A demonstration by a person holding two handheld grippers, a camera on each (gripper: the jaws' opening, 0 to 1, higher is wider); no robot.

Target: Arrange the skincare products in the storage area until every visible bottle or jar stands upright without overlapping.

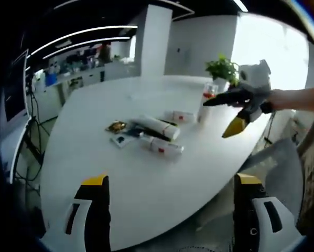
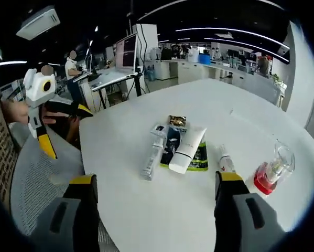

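The skincare products lie in a loose cluster mid-table. A white tube (image 2: 187, 149) lies flat over a green-black sachet (image 2: 200, 159). Beside it lie a slim silver tube (image 2: 152, 157), a small white tube (image 2: 225, 158) and a gold sachet (image 2: 177, 121). A clear bottle with a red end (image 2: 271, 170) stands apart at the right. In the left gripper view I see the white tube (image 1: 158, 126), a white box (image 1: 167, 147) and the red-ended bottle (image 1: 207, 102). My left gripper (image 1: 172, 179) is open over the near edge. My right gripper (image 2: 157, 178) is open and holds nothing, short of the cluster.
The white table (image 2: 146, 210) is broad and rounded, with a grey mesh chair (image 2: 36, 178) at its edge. A potted plant (image 1: 222, 71) stands at the far side near the bottle. The other gripper (image 1: 226, 113) hovers open, held by a hand. Desks and people sit behind.
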